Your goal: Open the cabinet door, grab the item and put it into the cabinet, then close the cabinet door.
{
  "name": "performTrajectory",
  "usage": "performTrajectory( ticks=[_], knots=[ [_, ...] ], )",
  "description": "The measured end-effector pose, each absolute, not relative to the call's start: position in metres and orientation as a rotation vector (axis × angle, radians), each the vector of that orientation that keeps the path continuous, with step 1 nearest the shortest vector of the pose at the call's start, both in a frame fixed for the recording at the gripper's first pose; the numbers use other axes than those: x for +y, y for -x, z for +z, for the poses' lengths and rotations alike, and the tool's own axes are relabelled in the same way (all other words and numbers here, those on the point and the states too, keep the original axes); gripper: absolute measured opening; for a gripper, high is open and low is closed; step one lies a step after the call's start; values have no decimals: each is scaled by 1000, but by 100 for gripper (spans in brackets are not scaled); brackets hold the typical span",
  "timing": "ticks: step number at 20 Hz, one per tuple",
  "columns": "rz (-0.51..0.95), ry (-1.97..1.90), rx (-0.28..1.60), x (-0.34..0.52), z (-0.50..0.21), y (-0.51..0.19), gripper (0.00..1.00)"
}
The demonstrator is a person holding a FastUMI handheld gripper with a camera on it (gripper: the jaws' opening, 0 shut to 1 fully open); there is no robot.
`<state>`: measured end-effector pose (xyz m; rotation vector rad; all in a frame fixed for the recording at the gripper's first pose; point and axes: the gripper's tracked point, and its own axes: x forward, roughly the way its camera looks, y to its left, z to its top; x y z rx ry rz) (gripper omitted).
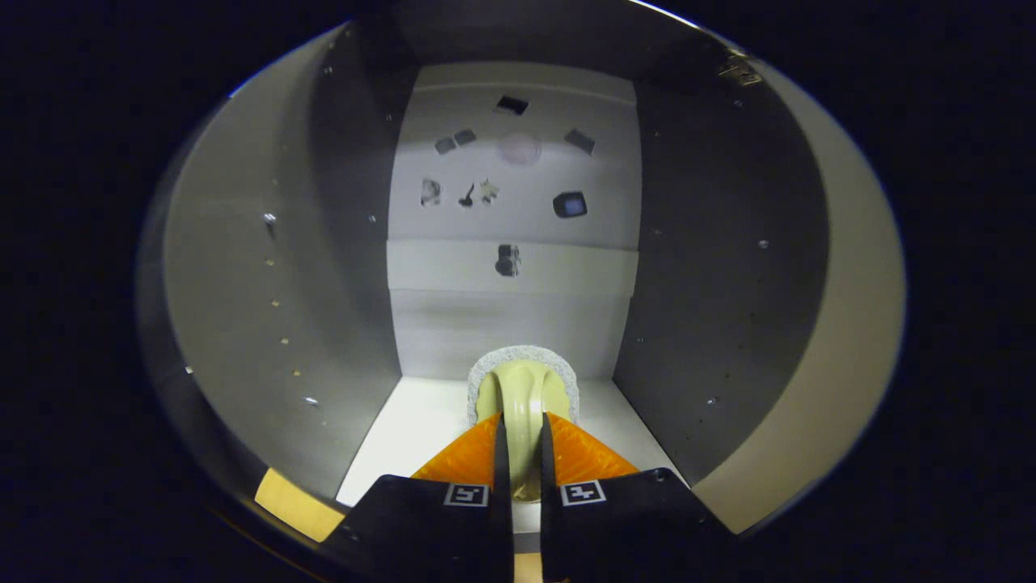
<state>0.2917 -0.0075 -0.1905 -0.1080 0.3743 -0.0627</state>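
I am squeezing the scrub brush (pixel 524 397) by its handle with my hand-held gripper (pixel 518 429), deep inside the cabinet (pixel 283 283).

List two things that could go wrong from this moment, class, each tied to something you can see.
1. The gripper pinches only the thin handle of the brush, so it may pivot or slip on release.
2. The cabinet side walls sit close; pulling back carelessly could knock them.

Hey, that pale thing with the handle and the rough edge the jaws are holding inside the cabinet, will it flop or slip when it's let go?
The scrubber probably stays stiff: its arched handle keeps shape between the gripper jaws. Its rough rim suggests grip, not sliding. It looks light.
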Motion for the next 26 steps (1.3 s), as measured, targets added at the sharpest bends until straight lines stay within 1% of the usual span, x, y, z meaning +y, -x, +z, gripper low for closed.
performTrajectory(
  ticks=[7, 11, 13, 14, 15, 17, 18, 21, 23, 26],
  knots=[
    [-91, 104, 590, -10, -246, -319, 17],
    [-88, 81, 610, -9, -250, -337, 17],
    [-96, 69, 670, -12, -264, -337, 22],
    [-81, 63, 689, -10, -274, -340, 23],
    [-62, 58, 693, -6, -276, -340, 27],
    [-58, 65, 663, -5, -275, -348, 30],
    [-51, 68, 657, -3, -276, -350, 30],
    [-34, 65, 628, -1, -272, -354, 63],
    [-27, 45, 566, 2, -258, -358, 75],
    [-17, 11, 446, 4, -222, -358, 82]
  ],
)
